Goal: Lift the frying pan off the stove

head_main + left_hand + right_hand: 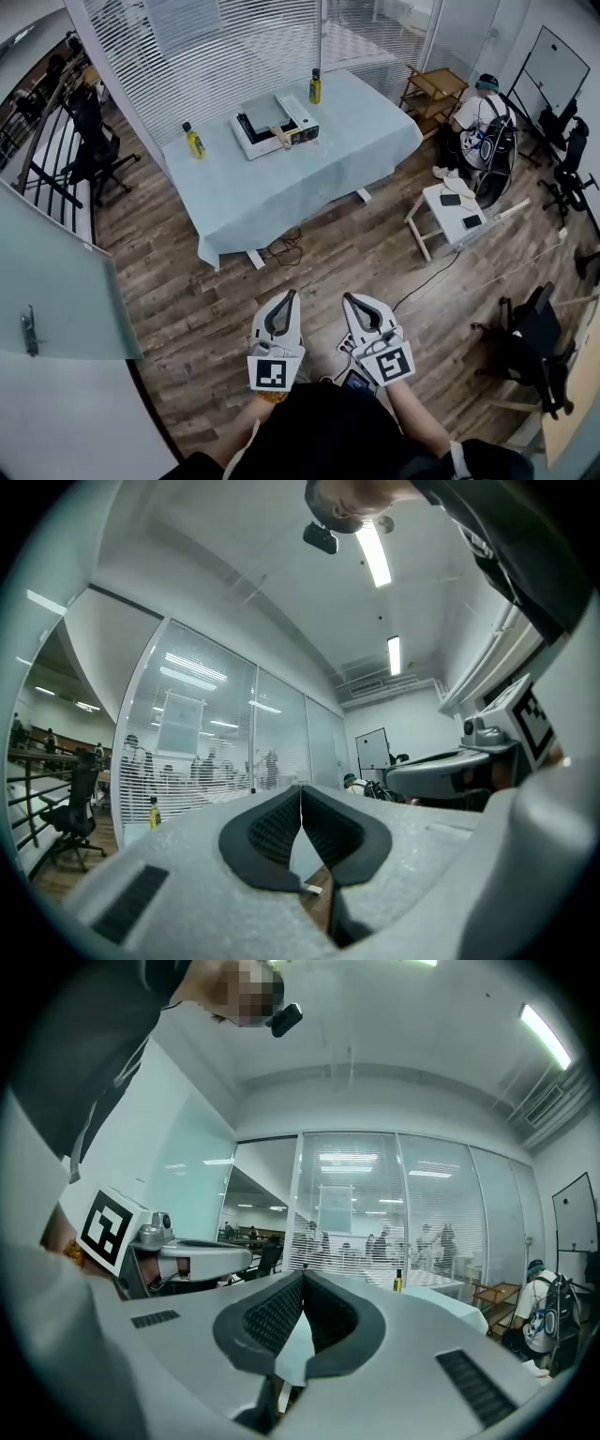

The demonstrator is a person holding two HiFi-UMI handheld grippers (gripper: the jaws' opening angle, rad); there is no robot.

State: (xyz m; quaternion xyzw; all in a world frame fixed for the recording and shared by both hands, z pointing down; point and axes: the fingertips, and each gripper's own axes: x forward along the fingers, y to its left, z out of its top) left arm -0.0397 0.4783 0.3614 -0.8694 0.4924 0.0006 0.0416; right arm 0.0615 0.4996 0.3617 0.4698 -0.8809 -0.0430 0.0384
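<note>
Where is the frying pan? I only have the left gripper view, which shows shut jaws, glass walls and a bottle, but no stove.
Observer: In the head view the frying pan rests on a white stove on the blue-clothed table, well ahead of both grippers.
Operator: Is the right gripper any nearer to it?
Observer: No. The right gripper is held beside the left gripper over the wood floor, shut on nothing.
Operator: Anything close to the stove?
Observer: One yellow bottle stands to its left on the table, and another stands behind its right end.
</note>
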